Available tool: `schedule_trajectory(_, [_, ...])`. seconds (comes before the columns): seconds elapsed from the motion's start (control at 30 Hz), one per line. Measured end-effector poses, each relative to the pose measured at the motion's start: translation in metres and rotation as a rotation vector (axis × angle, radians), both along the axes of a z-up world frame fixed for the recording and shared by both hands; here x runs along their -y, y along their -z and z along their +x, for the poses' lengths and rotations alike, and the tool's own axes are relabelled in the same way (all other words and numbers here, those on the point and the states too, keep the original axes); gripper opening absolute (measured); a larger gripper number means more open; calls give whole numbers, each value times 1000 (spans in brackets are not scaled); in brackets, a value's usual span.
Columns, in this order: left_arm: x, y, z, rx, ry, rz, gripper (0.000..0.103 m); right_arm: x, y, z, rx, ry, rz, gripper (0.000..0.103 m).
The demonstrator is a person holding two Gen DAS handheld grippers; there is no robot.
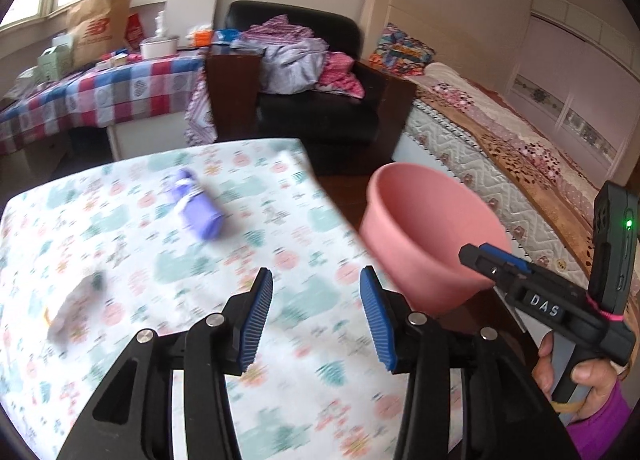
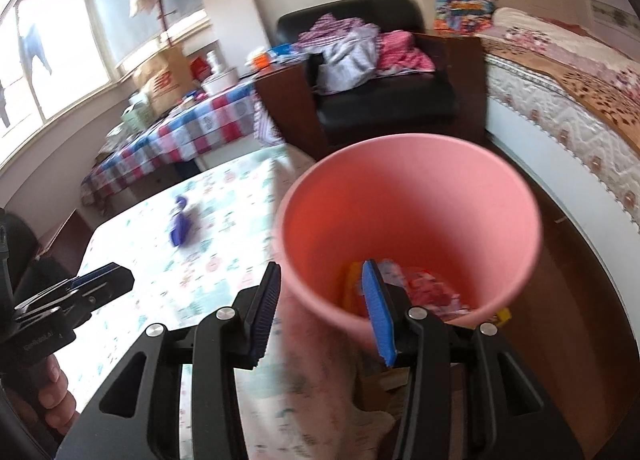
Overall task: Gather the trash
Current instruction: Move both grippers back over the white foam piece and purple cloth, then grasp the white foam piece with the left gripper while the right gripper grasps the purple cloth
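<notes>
Holding pink bin (image 2: 408,220) beside table (image 1: 120,220) edge keeps drops short: your right gripper (image 2: 324,308) clamps its near rim | left gripper (image 1: 316,316) released, empty, over cloth | remaining trash: purple roll (image 1: 200,208), grey crumpled scrap (image 1: 76,308).

A bin (image 2: 404,216) is held off the right edge of the surface (image 1: 280,236), with wrappers (image 2: 432,288) inside it. On the surface, a rolled bag (image 1: 198,206) lies toward the far side and a crumpled tissue (image 1: 74,306) nearer, to its left. An armchair (image 1: 320,100) stands behind, a bed (image 1: 500,148) to the right.
</notes>
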State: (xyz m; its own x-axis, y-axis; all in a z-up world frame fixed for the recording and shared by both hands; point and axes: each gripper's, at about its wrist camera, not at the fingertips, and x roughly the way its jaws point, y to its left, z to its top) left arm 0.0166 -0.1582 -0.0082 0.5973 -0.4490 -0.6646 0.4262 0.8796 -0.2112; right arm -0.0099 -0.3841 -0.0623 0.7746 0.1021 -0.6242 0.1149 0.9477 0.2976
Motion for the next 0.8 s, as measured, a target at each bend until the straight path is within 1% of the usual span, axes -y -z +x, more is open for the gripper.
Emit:
schedule_trajectory(0.1, [-27, 3, -4, -7, -36, 10, 45, -22, 1, 4, -11, -43, -1, 43])
schedule_trajectory(0.33, [-102, 4, -6, 12, -141, 52, 45, -65, 3, 12, -35, -135, -22, 43])
schedule_trajectory(0.4, [-127, 7, -4, 13, -169, 74, 48, -76, 2, 14, -40, -158, -35, 43])
schedule_trajectory(0.53, [-176, 18, 3, -18, -217, 93, 49, -93, 1, 18, -47, -186, -46, 43])
schedule_trajectory(0.6, [-191, 24, 8, -37, -217, 99, 49, -99, 2, 22, -53, -204, -45, 43])
schedule_trajectory(0.63, [-197, 27, 12, -43, -223, 118, 49, -101, 3, 24, -57, -212, -46, 43])
schedule_trajectory(0.8, [-201, 36, 29, -53, -190, 171, 49, -120, 7, 34, -75, -260, -61, 43])
